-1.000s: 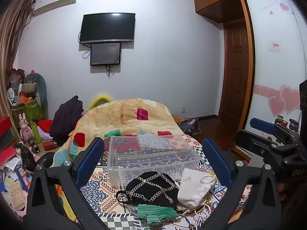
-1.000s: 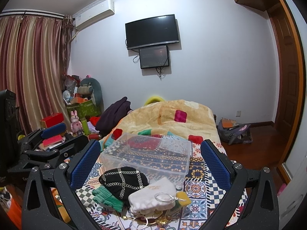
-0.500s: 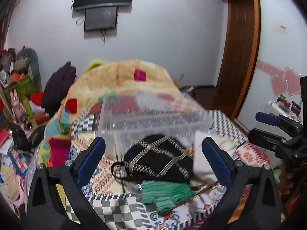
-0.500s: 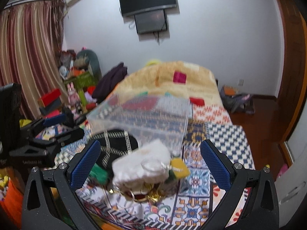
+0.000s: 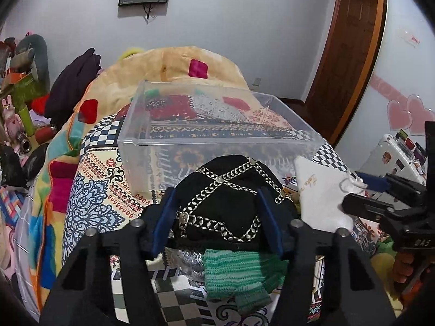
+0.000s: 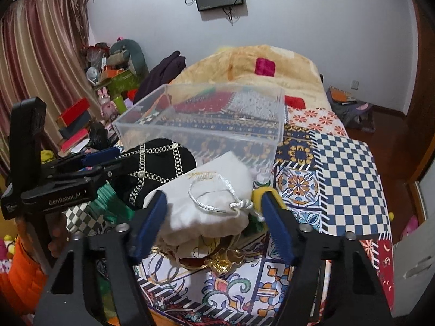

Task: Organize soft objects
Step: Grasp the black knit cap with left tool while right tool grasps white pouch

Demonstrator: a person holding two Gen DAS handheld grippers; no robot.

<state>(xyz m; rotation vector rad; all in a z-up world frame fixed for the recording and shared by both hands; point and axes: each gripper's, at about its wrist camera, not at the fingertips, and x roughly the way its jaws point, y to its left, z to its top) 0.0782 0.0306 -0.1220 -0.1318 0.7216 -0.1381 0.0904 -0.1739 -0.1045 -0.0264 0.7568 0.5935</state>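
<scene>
A black pouch with silver chains [image 5: 225,201] lies on the patterned bedspread in front of a clear plastic bin [image 5: 212,125]. My left gripper [image 5: 216,217] has its jaws around the pouch's sides, pads touching it. A white drawstring bag [image 6: 206,203] lies beside the pouch, also seen in the left wrist view [image 5: 323,193]. My right gripper [image 6: 210,217] has its jaws around the white bag, pads at its sides. A green knitted piece [image 5: 239,274] lies under the pouch's near edge. The bin [image 6: 206,119] holds nothing.
A yellow soft item [image 6: 258,193] and gold trinkets [image 6: 223,260] lie by the white bag. A beige blanket [image 5: 174,65] covers the far bed. Clutter and boxes [image 6: 76,114] fill the floor at left. A wardrobe door [image 5: 345,54] stands at right.
Both grippers have dropped down and forward onto the pile. The left jaws have narrowed around the black pouch, the right jaws around the white bag.
</scene>
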